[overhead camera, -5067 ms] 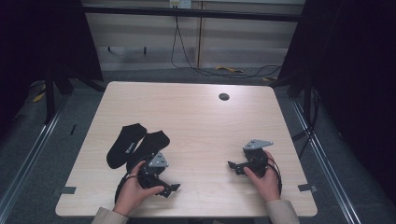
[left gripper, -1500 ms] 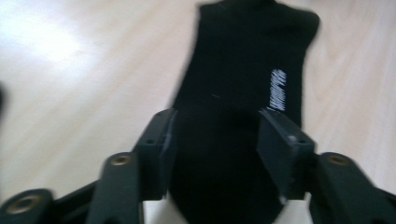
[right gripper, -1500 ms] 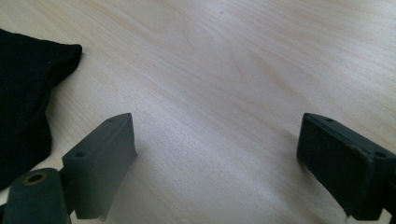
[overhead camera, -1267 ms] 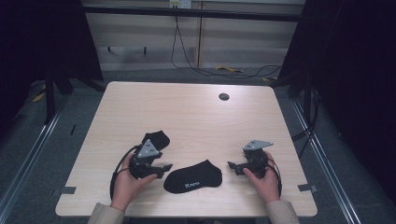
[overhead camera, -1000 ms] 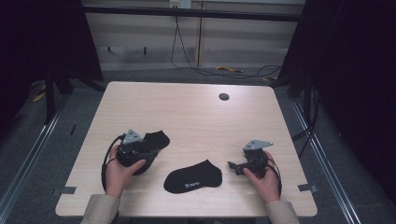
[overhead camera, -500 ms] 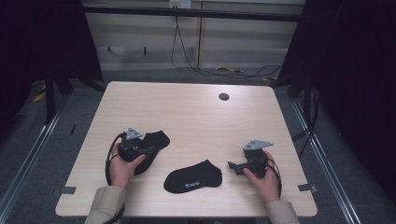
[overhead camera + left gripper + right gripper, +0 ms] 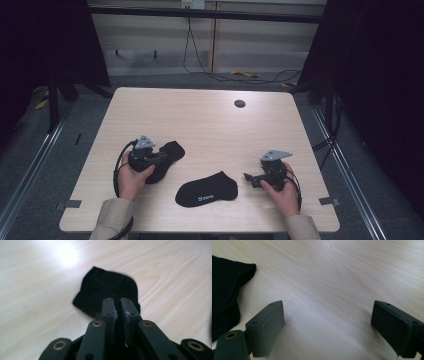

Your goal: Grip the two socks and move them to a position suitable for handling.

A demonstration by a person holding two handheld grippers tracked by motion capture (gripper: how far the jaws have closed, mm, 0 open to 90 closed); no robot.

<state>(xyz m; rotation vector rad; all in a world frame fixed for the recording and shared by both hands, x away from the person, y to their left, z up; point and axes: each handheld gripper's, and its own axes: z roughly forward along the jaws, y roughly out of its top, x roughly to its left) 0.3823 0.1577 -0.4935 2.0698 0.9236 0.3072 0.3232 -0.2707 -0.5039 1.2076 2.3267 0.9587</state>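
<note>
Pale wooden table: left gripper pinches one black sock, so lift it cleanly toward the second sock; right gripper waits wide apart.

Pale wooden table, two black socks near its front, apart.
</note>
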